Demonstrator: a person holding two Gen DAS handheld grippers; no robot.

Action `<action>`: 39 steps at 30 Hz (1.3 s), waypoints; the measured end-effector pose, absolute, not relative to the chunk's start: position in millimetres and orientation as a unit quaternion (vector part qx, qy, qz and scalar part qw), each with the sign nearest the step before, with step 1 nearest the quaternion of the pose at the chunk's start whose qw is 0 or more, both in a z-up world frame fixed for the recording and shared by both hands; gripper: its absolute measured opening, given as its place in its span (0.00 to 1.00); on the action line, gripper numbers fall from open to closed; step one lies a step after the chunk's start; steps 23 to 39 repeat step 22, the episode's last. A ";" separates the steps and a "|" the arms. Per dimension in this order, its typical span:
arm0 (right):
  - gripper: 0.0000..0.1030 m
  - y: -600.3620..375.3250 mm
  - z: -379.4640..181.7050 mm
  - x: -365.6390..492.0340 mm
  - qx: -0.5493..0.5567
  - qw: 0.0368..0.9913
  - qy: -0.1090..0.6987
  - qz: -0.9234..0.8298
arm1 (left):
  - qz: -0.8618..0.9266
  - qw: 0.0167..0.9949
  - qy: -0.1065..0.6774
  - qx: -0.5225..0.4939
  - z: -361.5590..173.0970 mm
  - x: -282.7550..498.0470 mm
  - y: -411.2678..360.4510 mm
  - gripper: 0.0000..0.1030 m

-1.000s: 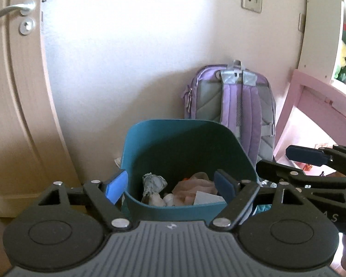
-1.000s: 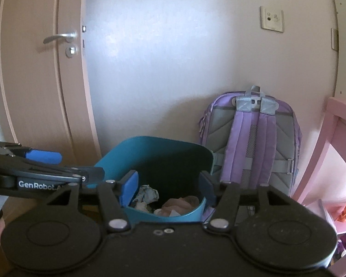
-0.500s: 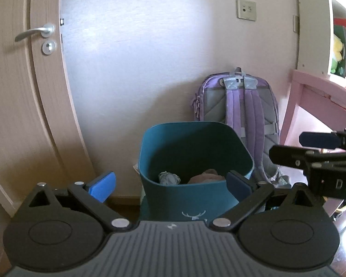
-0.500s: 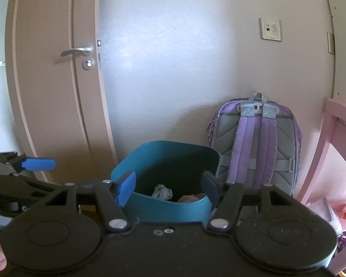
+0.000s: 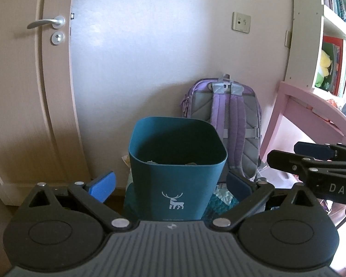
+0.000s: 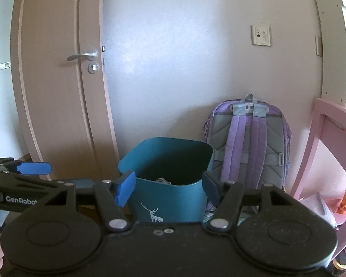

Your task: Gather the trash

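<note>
A teal bin (image 5: 177, 173) with a white deer on its front stands on the floor by the wall. A scrap of crumpled paper (image 6: 163, 180) just shows over its rim (image 6: 166, 159); the rest of its contents are hidden. My left gripper (image 5: 170, 184) is open wide and holds nothing, back from the bin with the blue pads framing it. My right gripper (image 6: 168, 188) is also open and holds nothing, aimed at the same bin. Each gripper shows at the edge of the other's view: the right gripper (image 5: 311, 159) and the left gripper (image 6: 23, 173).
A purple backpack (image 5: 228, 115) leans on the wall right of the bin. A closed door (image 5: 30, 92) is to the left, a pink desk (image 5: 311, 108) and white shelves (image 5: 334, 46) to the right. A quilted mat (image 5: 226, 198) lies under the bin.
Both grippers have drawn back from over the bin, so it looks smaller and its deer front now shows. The trash inside has sunk behind the rim. The left jaws have spread wider.
</note>
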State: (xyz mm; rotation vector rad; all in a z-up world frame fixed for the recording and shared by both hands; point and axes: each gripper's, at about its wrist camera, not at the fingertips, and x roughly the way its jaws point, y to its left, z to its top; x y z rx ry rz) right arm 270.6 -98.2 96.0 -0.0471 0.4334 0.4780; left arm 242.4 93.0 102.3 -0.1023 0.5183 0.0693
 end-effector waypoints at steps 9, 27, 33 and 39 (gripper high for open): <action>0.62 -106.3 103.2 242.0 -0.021 0.950 0.204 0.234 | 0.037 0.970 0.238 -0.041 117.2 209.0 81.9 1.00; 0.62 -134.4 105.9 207.5 -0.004 0.952 0.198 0.234 | 0.025 0.971 0.237 -0.029 122.2 177.4 56.4 1.00; 0.62 -134.4 105.9 207.5 -0.004 0.952 0.198 0.234 | 0.025 0.971 0.237 -0.029 122.2 177.4 56.4 1.00; 0.62 -134.4 105.9 207.5 -0.004 0.952 0.198 0.234 | 0.025 0.971 0.237 -0.029 122.2 177.4 56.4 1.00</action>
